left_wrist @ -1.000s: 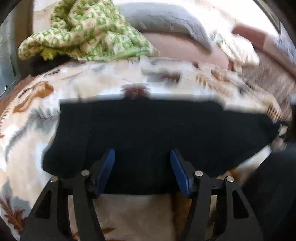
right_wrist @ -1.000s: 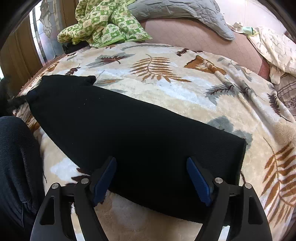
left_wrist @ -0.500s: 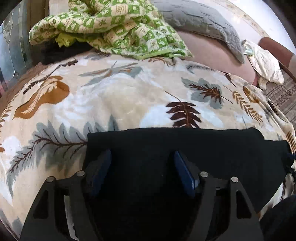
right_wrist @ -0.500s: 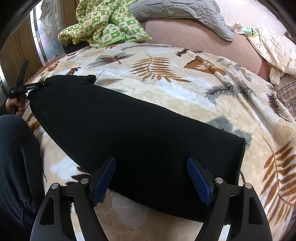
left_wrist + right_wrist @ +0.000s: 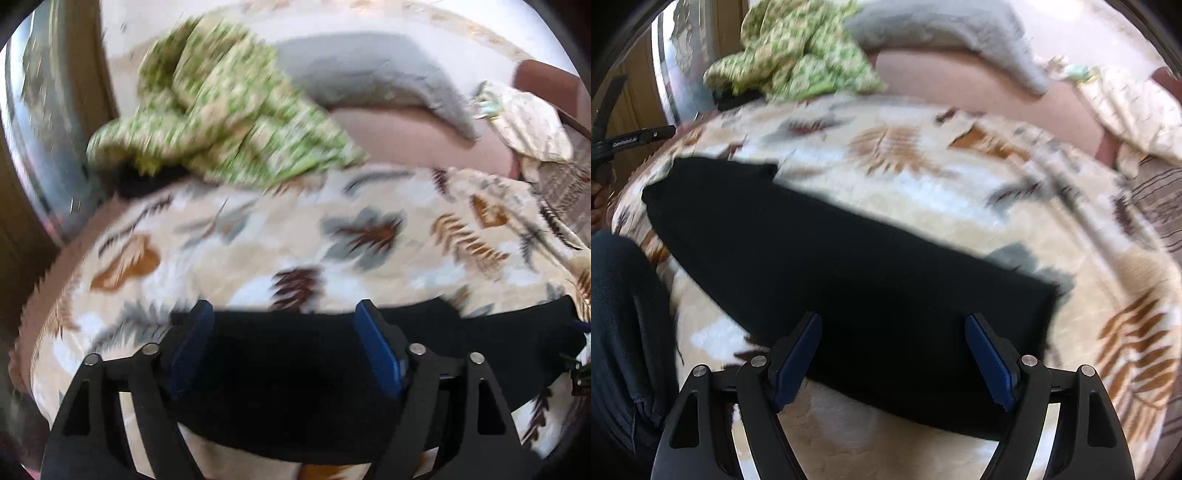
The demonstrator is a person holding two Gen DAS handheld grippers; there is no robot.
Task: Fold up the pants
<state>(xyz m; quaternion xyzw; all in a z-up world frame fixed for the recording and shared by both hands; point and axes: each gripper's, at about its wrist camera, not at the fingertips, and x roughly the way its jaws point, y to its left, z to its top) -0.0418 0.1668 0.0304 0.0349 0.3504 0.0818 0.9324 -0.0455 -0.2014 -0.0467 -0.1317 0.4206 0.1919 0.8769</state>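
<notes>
A bed fills both views, covered by a cream plush blanket (image 5: pixel 923 206) printed with brown and grey leaves. Both frames are motion-blurred.

Left gripper (image 5: pixel 280 347), black with blue pads: jaws opening, standing wide, nothing pressed between them. It hangs over one end of the black folded pants (image 5: pixel 849 273), which lie flat on the blanket as a long band running across the near part of the bed.

Right gripper (image 5: pixel 892 354), same make: jaws wide apart, pads clear of the cloth, over the squared end of the pants.

Beyond the pants, at the far side of the bed: a crumpled green-and-white patterned cloth (image 5: pixel 221 110), a grey quilted pillow (image 5: pixel 369 77) beside it, and a pale floral cloth (image 5: pixel 528 125) to the right. A dark-trousered leg (image 5: pixel 624 325) shows at the left edge of the right wrist view.
</notes>
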